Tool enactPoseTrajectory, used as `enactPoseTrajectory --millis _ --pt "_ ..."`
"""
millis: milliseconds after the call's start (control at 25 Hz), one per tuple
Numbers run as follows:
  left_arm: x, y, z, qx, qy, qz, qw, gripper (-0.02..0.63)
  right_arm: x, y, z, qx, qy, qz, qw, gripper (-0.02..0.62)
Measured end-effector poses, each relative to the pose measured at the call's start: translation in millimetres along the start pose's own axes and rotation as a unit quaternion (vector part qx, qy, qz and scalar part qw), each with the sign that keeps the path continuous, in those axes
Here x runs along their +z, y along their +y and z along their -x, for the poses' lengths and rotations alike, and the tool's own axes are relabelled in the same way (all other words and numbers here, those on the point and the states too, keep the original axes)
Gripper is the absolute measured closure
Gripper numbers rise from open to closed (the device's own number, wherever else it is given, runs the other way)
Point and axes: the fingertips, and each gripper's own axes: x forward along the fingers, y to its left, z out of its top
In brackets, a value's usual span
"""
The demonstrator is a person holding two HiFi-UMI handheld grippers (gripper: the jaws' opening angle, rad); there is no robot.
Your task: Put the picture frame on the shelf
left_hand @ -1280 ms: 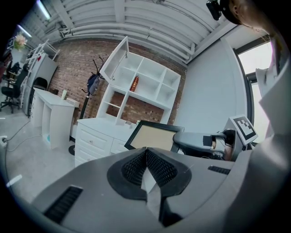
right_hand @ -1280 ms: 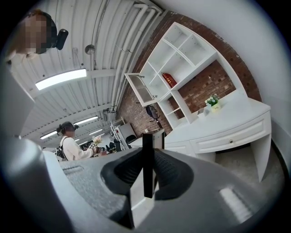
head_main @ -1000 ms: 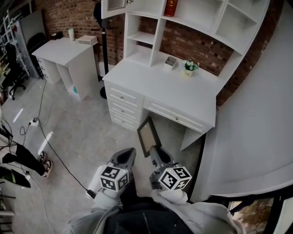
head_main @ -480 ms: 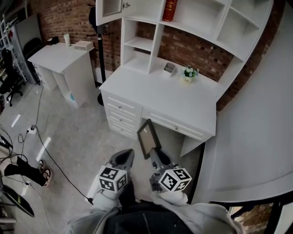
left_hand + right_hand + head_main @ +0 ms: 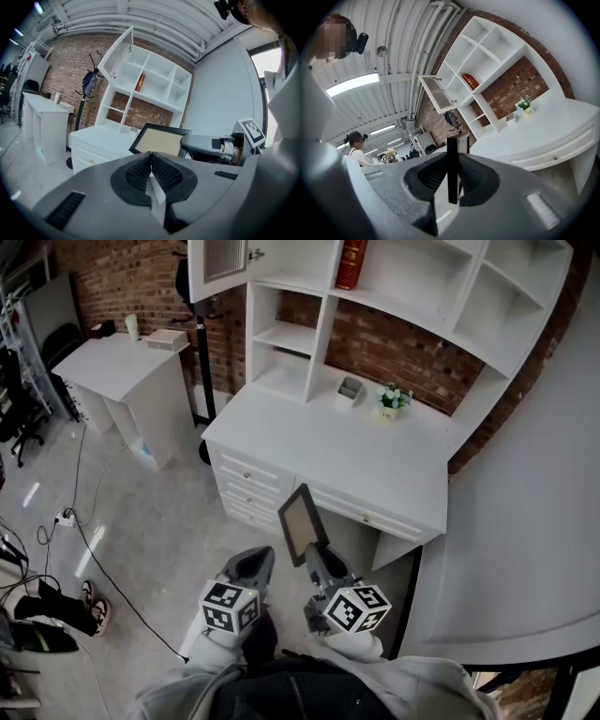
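Note:
The picture frame (image 5: 302,523) has a black border and a beige panel. My right gripper (image 5: 315,562) is shut on its lower edge and holds it upright, in the air in front of the white desk (image 5: 356,451). In the right gripper view the picture frame (image 5: 452,161) stands edge-on between the pads of the right gripper (image 5: 453,177). My left gripper (image 5: 253,565) hangs beside it to the left, shut with nothing in it; its pads (image 5: 140,169) meet. The white shelf unit (image 5: 314,315) rises over the desk's back, with open compartments.
A red book (image 5: 352,261) stands on an upper shelf, beside an open cabinet door (image 5: 220,261). A small plant (image 5: 392,399) and a small box (image 5: 350,388) sit on the desk. A white side table (image 5: 112,357) stands left; cables (image 5: 84,531) cross the floor. A white wall (image 5: 525,521) curves right.
The view has drawn a little closer to the desk and shelf. Both grippers keep the same stance, with the frame still in the right one.

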Motion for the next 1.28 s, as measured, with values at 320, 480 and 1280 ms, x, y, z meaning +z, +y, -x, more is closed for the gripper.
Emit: enactPoseTrajectory --millis 320,480,1280 --pt "23 35 -30 -0.008 0.001 -0.002 1.0 0.601 15 -11 -51 -0.002 0.001 0.001 1.0 0.529" --pt "33 50 -44 -0.013 -0.001 -0.001 0.9999 0.601 20 -17 -73 -0.002 0.002 0.004 1.0 0.529" --pt "80 131 -98 -0.025 -0.006 0.005 0.9997 0.601 38 -29 -180 -0.001 0.0 -0.003 1.0 0.529"
